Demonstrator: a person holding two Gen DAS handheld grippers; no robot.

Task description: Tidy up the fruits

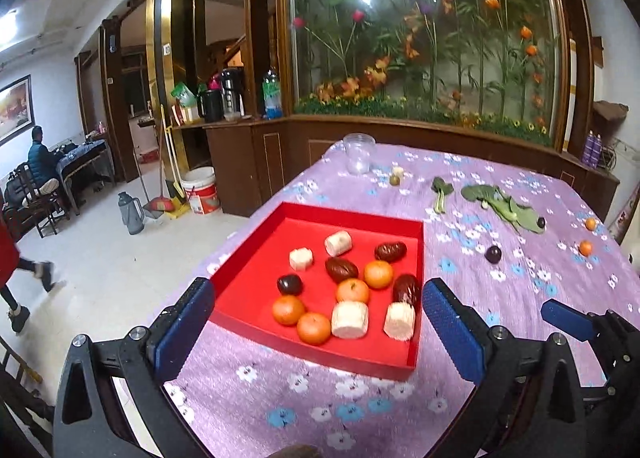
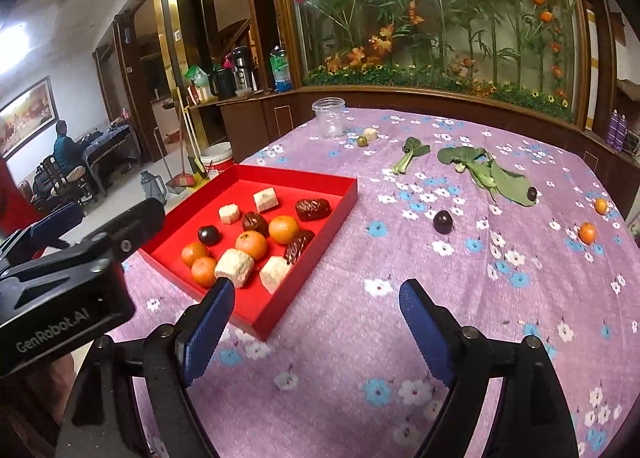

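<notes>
A red tray (image 1: 256,242) (image 2: 320,218) on the purple flowered cloth holds several oranges (image 1: 352,291), red dates (image 1: 390,251), white cane pieces (image 1: 349,320) and a dark plum (image 1: 289,284). My left gripper (image 1: 316,314) is open and empty, held above the tray's near edge. My right gripper (image 2: 316,298) is open and empty over the cloth, right of the tray. Loose on the cloth lie a dark plum (image 2: 443,221), another dark fruit (image 2: 531,192) on a leaf, two small oranges (image 2: 587,233) (image 2: 600,205), a green fruit (image 2: 362,141) and a white piece (image 2: 370,133).
Green leafy vegetables (image 2: 492,174) (image 2: 408,156) lie at the far middle of the table. A clear plastic jar (image 2: 330,118) stands at the far edge. The table drops off to the floor on the left, where a bucket (image 1: 200,190) and a person at a desk (image 1: 40,162) are.
</notes>
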